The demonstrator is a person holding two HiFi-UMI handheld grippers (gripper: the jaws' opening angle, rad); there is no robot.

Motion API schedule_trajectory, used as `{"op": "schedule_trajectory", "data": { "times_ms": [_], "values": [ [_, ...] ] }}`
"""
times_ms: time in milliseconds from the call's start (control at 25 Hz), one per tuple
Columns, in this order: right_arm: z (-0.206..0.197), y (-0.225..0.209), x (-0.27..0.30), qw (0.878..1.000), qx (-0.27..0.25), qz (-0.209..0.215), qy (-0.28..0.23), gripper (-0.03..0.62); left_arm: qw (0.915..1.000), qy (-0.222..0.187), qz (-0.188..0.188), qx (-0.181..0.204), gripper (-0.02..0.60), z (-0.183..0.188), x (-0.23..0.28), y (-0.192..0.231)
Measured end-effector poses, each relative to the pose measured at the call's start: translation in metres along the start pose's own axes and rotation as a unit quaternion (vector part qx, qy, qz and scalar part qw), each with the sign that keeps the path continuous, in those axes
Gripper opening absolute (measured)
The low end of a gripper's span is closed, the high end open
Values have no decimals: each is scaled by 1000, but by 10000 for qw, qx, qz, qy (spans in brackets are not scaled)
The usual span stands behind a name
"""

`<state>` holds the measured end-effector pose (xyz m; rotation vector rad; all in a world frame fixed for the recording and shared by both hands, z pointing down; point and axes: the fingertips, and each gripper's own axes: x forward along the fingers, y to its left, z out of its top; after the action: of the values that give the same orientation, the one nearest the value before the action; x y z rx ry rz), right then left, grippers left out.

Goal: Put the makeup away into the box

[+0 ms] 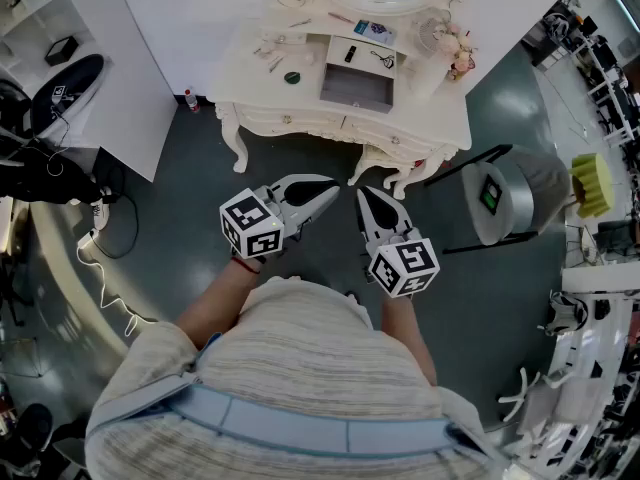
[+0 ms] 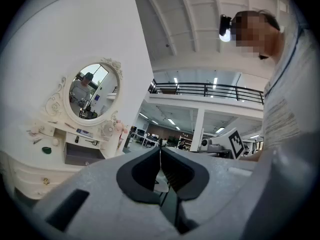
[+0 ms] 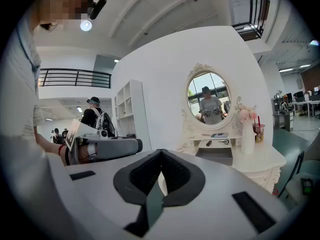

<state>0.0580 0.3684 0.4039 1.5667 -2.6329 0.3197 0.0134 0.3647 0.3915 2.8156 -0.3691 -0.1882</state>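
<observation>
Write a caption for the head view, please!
Both shut, the left gripper and right gripper face the vanity and its grey box.

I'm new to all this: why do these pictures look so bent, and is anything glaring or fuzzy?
Head view: wide lens curves the white carved dressing table; light even. Left gripper view: fisheye circle, black corners, a bright round light flares. Right gripper view: same circle, same flare.

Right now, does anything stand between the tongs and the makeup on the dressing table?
Nothing visible does. The left tongs and right tongs, both shut and empty, hang short of the dressing table, with only floor between.
</observation>
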Motion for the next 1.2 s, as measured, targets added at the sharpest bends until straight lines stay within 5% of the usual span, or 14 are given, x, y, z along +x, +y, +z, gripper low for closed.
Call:
{"op": "schedule_trajectory", "data": {
  "times_ms": [1200],
  "values": [
    [-11,17,23,9993,248,271,49,9,9995,83,102,-299,15,-14,-21,23]
  ]
}}
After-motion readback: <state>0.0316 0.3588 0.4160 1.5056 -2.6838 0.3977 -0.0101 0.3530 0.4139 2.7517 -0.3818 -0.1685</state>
